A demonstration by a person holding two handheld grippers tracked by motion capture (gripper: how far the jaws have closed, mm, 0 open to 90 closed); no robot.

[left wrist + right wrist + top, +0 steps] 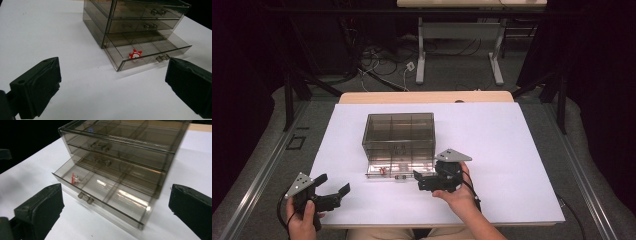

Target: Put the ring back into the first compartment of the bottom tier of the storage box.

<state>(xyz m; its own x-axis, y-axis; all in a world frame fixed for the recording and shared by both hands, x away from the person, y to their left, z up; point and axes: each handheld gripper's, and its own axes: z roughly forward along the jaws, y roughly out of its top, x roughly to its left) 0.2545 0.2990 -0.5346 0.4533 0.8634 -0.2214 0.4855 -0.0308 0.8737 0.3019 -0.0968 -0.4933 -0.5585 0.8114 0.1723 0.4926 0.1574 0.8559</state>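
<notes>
1. The left gripper [333, 191] sits low at the near left, held in a hand [302, 222], jaws spread wide and empty.
2. The right gripper [418, 180], in the right hand [457, 195], points left, jaws apart, nothing between.

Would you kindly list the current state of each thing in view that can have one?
Bottom drawer: pulled out, open.
Middle drawer: pushed in, closed.
Top drawer: pushed in, closed.
Red piece: lying in the open drawer's front compartment at the cabinet's left end.
Left gripper: open, nothing between its fingers.
Right gripper: open, nothing between its fingers, in front of the open drawer.
</notes>
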